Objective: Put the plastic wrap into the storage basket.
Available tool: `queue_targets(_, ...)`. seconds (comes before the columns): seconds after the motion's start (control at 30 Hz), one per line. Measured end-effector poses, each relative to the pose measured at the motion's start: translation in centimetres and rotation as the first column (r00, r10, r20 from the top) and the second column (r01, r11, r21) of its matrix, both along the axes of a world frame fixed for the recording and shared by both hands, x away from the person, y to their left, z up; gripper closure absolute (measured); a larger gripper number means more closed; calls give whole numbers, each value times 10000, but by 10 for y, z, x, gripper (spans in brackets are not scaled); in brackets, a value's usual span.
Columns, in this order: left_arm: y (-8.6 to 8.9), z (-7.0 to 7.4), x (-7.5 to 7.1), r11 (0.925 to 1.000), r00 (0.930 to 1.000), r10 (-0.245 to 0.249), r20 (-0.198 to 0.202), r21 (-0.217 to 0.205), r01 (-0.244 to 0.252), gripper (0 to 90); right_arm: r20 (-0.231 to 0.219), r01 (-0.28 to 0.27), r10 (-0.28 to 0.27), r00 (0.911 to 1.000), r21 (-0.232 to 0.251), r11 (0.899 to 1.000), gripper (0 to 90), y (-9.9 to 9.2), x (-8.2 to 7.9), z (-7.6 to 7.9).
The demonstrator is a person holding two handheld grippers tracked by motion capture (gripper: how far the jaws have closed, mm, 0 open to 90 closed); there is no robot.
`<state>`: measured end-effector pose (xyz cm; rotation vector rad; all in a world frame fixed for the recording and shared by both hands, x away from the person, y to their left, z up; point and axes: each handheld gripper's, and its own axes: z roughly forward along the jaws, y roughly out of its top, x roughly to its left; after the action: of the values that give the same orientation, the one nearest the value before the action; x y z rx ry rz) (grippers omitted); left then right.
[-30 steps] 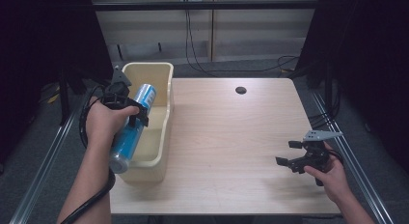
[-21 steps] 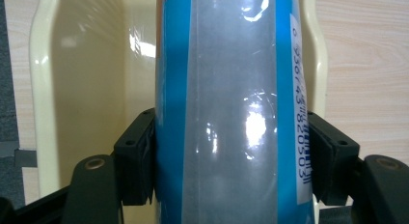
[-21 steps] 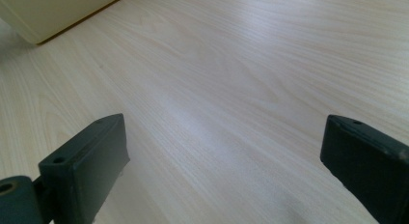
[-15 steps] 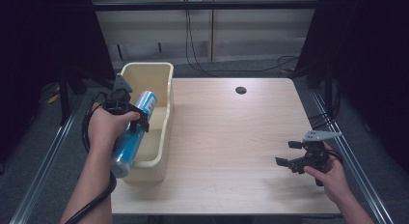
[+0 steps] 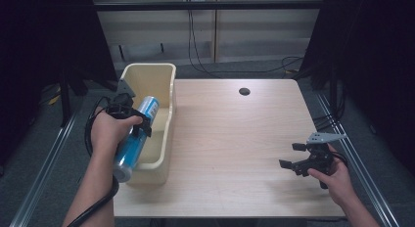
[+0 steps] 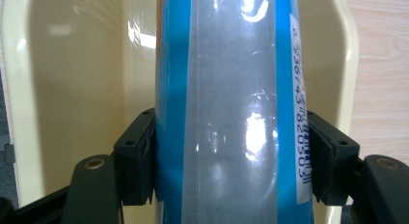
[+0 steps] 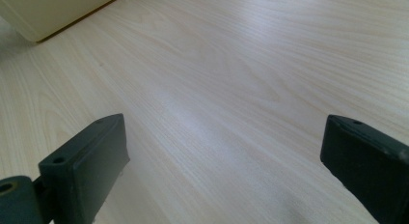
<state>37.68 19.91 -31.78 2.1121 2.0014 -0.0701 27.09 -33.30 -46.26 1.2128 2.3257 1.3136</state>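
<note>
Wood table [image 5: 235,139]: pale, fills the middle of the high view; bare apart from a dark hole [image 5: 244,91] near its far edge.
Cream bin [image 5: 149,119]: long plastic tub at the left of the frame, along the table's left edge; what can be seen of its inside looks empty.
Blue can [image 5: 136,139]: a tall blue and silver cylinder, held tilted over the bin's near half, its top toward the upper right and its base low at the lower left, outside the near rim. In the left gripper view it fills the centre, with the bin's inside behind it.
Left gripper [image 5: 128,112]: both pads press on the can's sides, so the grip is firm; the hand wraps the gripper above the bin.
Right gripper [image 5: 298,161]: low at the lower right of the frame, jaws spread wide with nothing between them, bare wood below.
Progress: the can is picked up and brought over the bin, judging by where it hangs. Left to do, most likely: lower it inside and let go.
</note>
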Motion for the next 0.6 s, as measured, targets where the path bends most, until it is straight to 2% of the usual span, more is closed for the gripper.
queue_targets(0.43, -4, -14, 5, 10000, 9994, -13, -353, -27, 12, 321, -41, -20, 20, 10000, 41, 10000, 25, 0, 0, -1)
queue_targets(0.6, -5, -15, 6, 10000, 9991, -12, -435, 44, 14, 321, -20, -13, 13, 10000, 51, 10000, 25, 1, 0, -1)
